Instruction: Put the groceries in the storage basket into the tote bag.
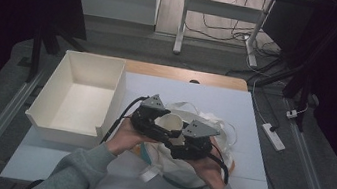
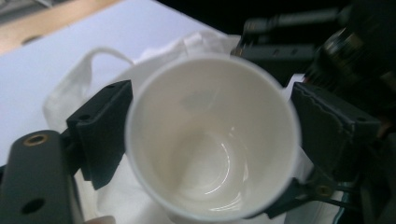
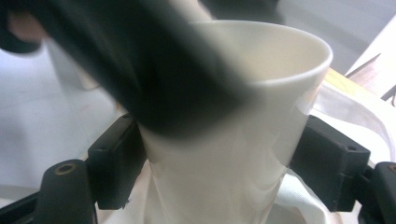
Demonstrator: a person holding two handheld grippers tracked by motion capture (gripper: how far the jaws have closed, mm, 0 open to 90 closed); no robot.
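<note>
Cup (image 2: 212, 140) interior from left tool (image 2: 210, 135)

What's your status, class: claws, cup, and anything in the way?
Left claw and right claw both clamped on the white cup. Cup empty, held above the white cloth bag. White bin to the left, apart. Nothing blocking.

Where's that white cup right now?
In the high view the white cup sits mid-table between the left gripper and right gripper, over the cloth bag, right of the white bin.
</note>
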